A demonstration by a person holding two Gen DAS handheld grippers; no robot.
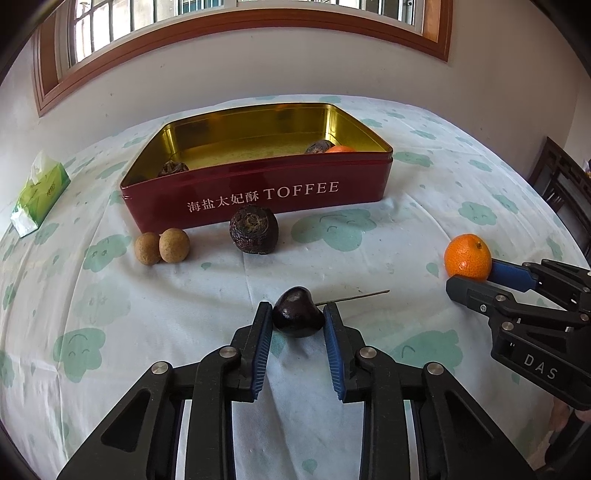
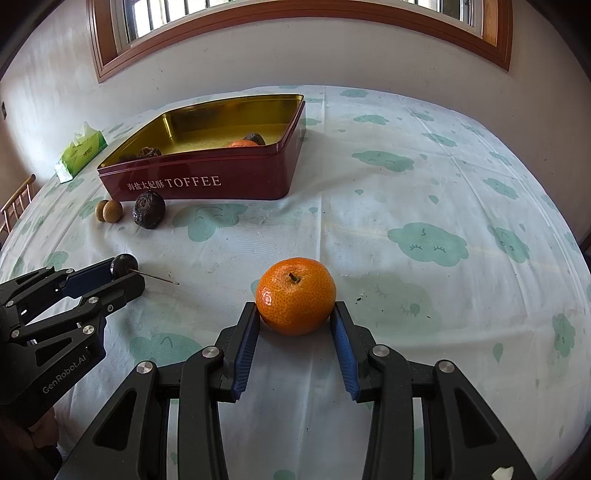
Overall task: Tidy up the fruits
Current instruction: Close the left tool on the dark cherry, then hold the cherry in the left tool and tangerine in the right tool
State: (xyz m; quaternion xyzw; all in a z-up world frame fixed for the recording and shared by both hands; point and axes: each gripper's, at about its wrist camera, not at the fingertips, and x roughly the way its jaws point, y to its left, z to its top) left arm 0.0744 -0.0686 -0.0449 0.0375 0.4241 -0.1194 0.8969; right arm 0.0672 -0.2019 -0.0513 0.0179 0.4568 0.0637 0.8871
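Gripping is the step in hand: you are closing both tools on fruit at once. Your left gripper (image 1: 298, 317), at the lower centre of the left wrist view, is pinching the dark cherry (image 1: 297, 313) between its blue pads, the stem sticking out to the right. Your right gripper (image 2: 295, 317), at the lower centre of the right wrist view, is clamping the mandarin (image 2: 296, 295) from both sides; the fruit is sitting on the cloth between the pads.

The red toffee tin (image 1: 258, 195) is lying open in the upper middle of the frame, already holding another mandarin and two dark wrinkled fruits. My judgement is that you are about to carry both pieces to it. That calls for lifting them clear of the near wall, reaching over the rim and letting go low, since round fruit will roll on the gold floor. Squeeze the cherry lightly; it is probably soft.

Still waiting in front of the tin are a dark wrinkled fruit (image 1: 253, 229) and two longans (image 1: 162, 245), touching each other, at centre left.

Everything is resting on a white tablecloth (image 1: 369, 258) printed with green clouds. A green tissue pack (image 1: 40, 194) is lying at the far left, a wood-framed window (image 1: 236, 22) is running along the top, and a dark chair back (image 1: 561, 192) is showing at the right edge.
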